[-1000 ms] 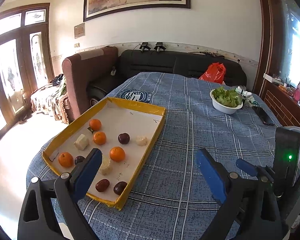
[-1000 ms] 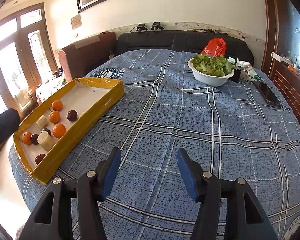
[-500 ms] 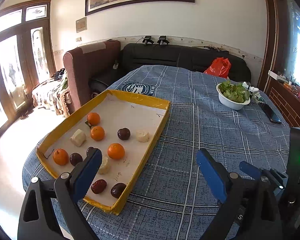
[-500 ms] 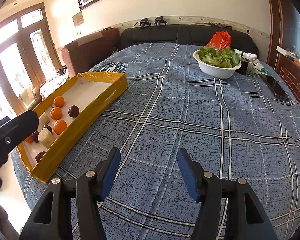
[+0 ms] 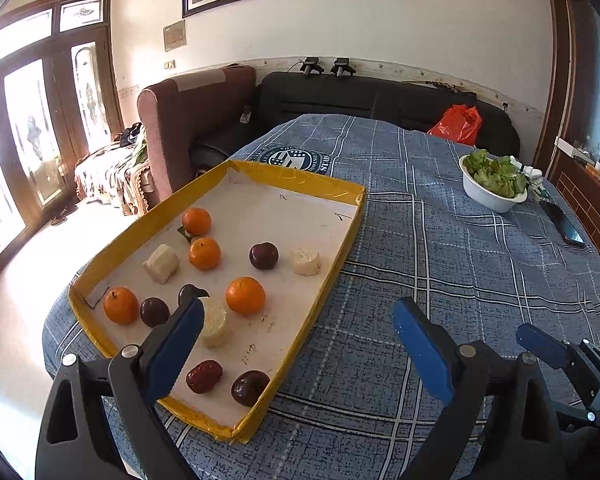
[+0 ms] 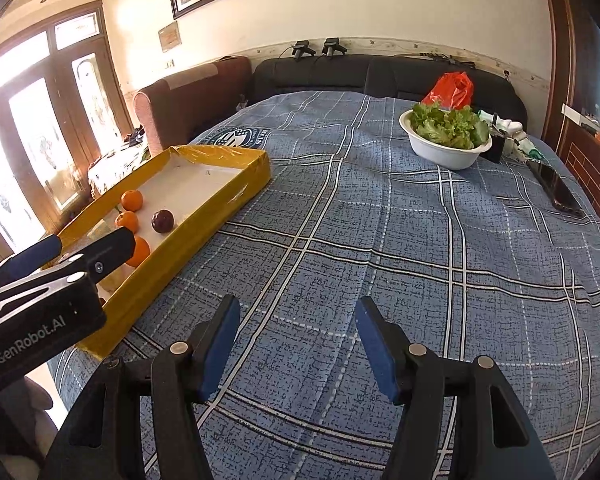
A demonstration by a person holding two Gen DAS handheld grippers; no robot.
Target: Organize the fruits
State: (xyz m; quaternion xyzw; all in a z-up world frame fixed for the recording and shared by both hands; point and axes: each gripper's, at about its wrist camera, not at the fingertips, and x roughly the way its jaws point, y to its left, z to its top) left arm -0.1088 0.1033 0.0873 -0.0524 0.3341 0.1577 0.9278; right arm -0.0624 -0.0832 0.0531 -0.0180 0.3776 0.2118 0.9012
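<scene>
A yellow-rimmed tray (image 5: 332,190) with a white floor lies on the blue plaid tablecloth. It holds several oranges, such as one (image 5: 245,295), several dark plums, such as one (image 5: 263,255), a reddish date (image 5: 204,376) and pale banana pieces (image 5: 305,261). My left gripper (image 5: 298,344) is open and empty, above the tray's near right corner. My right gripper (image 6: 296,340) is open and empty over bare cloth, right of the tray (image 6: 236,196). The left gripper's body (image 6: 56,276) shows in the right wrist view, hiding part of the fruit.
A white bowl of lettuce (image 6: 446,136) stands at the far right of the table, with a dark phone (image 6: 556,190) beside it. A red bag (image 6: 452,88) lies on the black sofa behind. An armchair (image 5: 192,112) stands at the left.
My left gripper has moved forward and up, closer to the tray, and now enters the right wrist view. My right gripper has crept forward. Both stay open.
</scene>
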